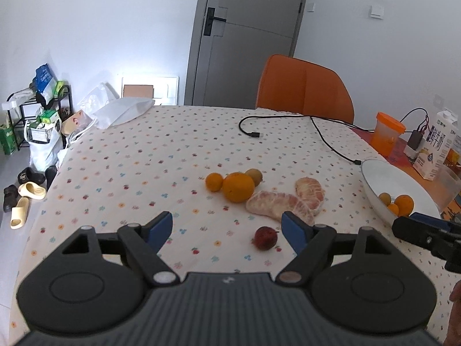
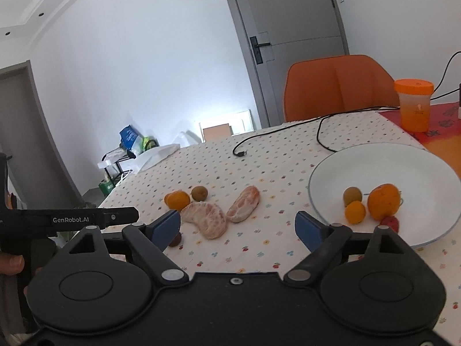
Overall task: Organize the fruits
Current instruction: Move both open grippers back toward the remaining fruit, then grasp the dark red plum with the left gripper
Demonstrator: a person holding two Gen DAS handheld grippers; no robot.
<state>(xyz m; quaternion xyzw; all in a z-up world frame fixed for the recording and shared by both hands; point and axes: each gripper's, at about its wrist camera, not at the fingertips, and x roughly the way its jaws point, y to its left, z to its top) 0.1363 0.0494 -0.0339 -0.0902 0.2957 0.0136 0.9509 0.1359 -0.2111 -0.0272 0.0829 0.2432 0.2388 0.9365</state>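
White plate (image 2: 374,155) sits on the right part of the table (image 2: 230,178), and it contains four fruits: a kiwi (image 2: 352,196), a small orange (image 2: 355,212), a big orange (image 2: 384,201) and a red fruit (image 2: 390,223) at the near rim, all close together. Behind the plate stands an orange cup (image 2: 413,105) with a lid; what is inside it I cannot tell. On the flowered cloth, left of the plate, the other fruits lie: two peeled pomelo pieces (image 1: 279,206) touching each other, a large orange (image 1: 238,187) with a small one (image 1: 214,182) and a kiwi (image 1: 253,176) just beside it, and a dark red fruit (image 1: 265,238) nearer to the camera. The left gripper (image 1: 227,226) has its jaws wide apart and holds nothing; the red fruit is seen between its blue pads (image 1: 161,227) but lower on the cloth, not touched. The right gripper (image 2: 237,226) is also spread wide and empty, with only cloth between its pads, and the plate is just beside its right finger (image 2: 309,229). A black cable (image 1: 288,119) lies on the far side of the table, before an orange chair (image 1: 302,86).
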